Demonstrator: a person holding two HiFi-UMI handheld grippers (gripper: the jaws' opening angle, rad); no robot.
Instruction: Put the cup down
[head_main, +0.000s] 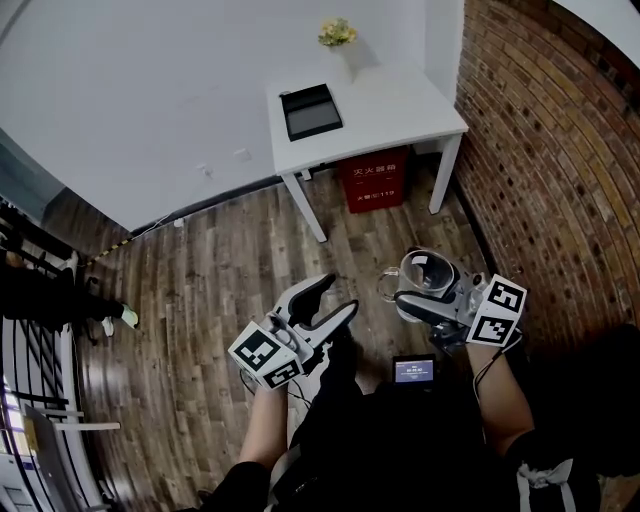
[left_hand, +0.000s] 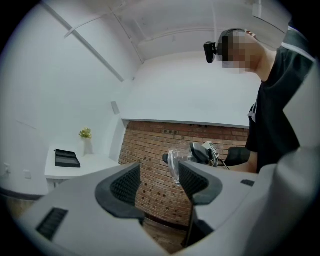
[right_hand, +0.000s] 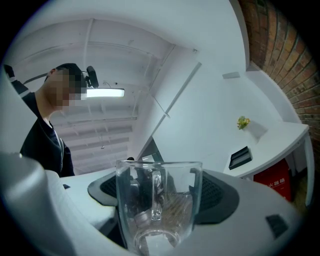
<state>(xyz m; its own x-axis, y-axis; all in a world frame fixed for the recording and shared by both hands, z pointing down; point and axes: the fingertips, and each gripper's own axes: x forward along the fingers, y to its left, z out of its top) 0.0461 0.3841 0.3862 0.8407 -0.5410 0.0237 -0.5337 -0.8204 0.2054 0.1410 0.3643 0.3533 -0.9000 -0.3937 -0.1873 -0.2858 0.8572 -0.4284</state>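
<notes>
A clear glass cup (head_main: 428, 271) with a handle sits between the jaws of my right gripper (head_main: 424, 287), which is shut on it and holds it over the wooden floor, its mouth facing the camera above. In the right gripper view the cup (right_hand: 157, 205) fills the gap between the dark pads (right_hand: 216, 194), handle towards the camera. My left gripper (head_main: 336, 297) hangs to the left of the cup, open, with nothing between its fingers. The left gripper view shows its jaws (left_hand: 159, 182) apart, and beyond them the cup (left_hand: 174, 163) in the right gripper.
A white table (head_main: 400, 110) stands ahead by the brick wall (head_main: 560, 150), bearing a black tray (head_main: 310, 110) and a small vase of yellow flowers (head_main: 338, 35). A red box (head_main: 375, 178) sits under it. A small lit screen (head_main: 414, 370) is at the person's waist.
</notes>
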